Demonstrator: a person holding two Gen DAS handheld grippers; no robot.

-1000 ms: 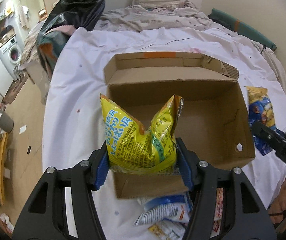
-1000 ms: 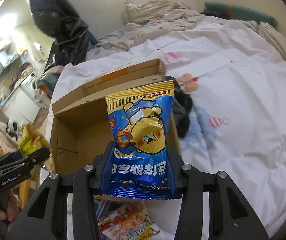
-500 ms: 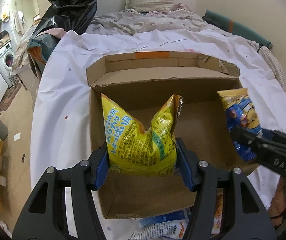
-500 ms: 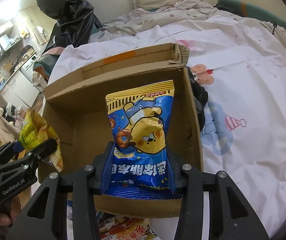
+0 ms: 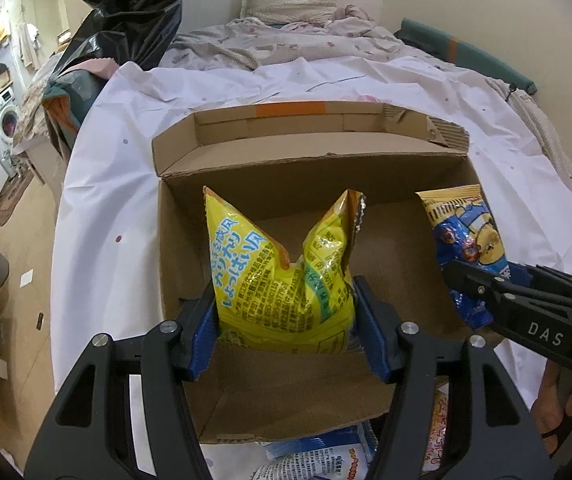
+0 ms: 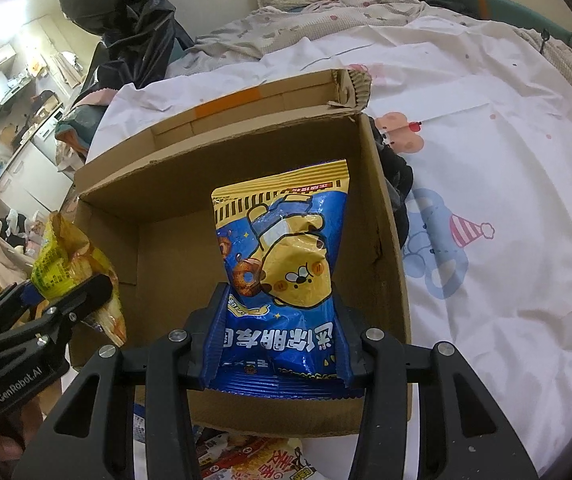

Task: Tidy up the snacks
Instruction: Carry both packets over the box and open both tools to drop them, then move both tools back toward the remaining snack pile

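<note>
We are holding two snack bags over the open cardboard box point(image 5: 309, 168) on the bed's white sheet point(image 5: 118, 200). Our left gripper point(image 5: 286, 320) is opening its jaws a little, but the pads are pressing the sides of the yellow snack bag point(image 5: 282, 276) between them. Our right gripper point(image 6: 278, 344) is squeezing the blue bear snack bag point(image 6: 282, 260) tight. Both bags are hanging above the bare box floor, the yellow one on the left side, the blue one on the right. More snack packets point(image 6: 254, 456) are lying just in front of the box.

Glossy foil snack bags point(image 5: 282, 280), matt cardboard box point(image 5: 313, 168)
</note>
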